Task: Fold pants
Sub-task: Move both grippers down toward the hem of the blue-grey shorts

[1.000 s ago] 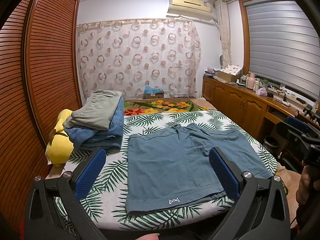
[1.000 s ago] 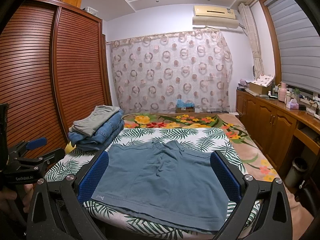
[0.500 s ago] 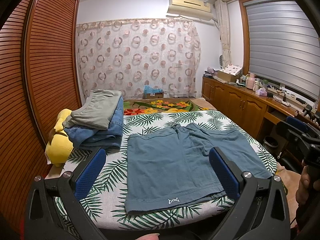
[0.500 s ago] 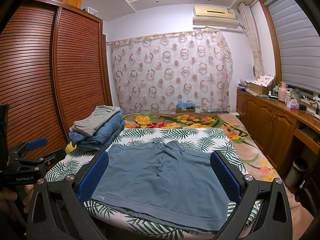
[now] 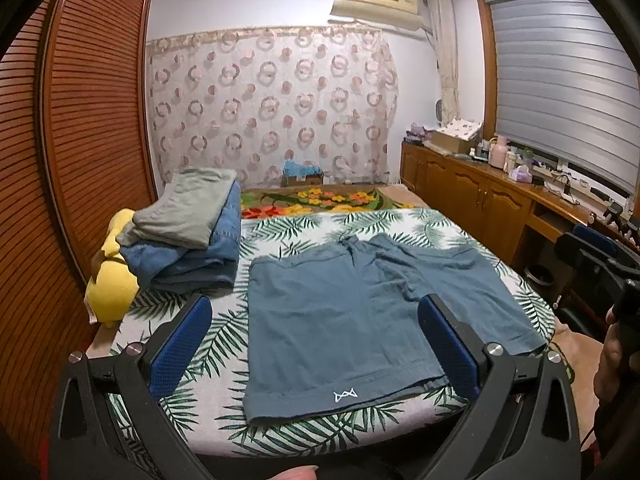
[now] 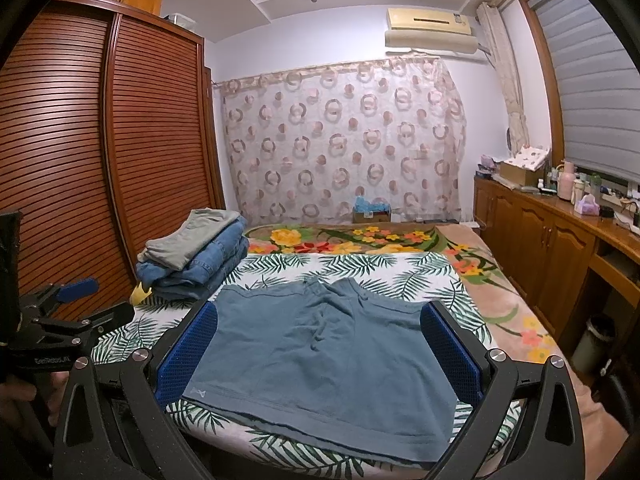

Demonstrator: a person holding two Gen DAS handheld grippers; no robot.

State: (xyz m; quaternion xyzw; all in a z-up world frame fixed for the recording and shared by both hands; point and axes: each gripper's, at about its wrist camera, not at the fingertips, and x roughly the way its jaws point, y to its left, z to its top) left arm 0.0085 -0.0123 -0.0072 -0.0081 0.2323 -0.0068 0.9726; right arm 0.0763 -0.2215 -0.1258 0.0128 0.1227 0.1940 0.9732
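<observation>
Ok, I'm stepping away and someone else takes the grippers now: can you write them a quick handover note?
Left gripper: open, empty, held in front of the bed's near edge.
Right gripper: open, empty, same.
Shorts: spread flat on the bed, hems toward you, waistband at the far side, logo on the left leg.
Folded stack: far left on the bed.
Done: shorts laid out.
Left: every fold, then perhaps add them to the stack.

The blue pants [image 5: 352,312] are short ones. They lie flat and unfolded on the bed [image 5: 288,228], legs reaching its near edge. A small white mark sits by one hem.
</observation>
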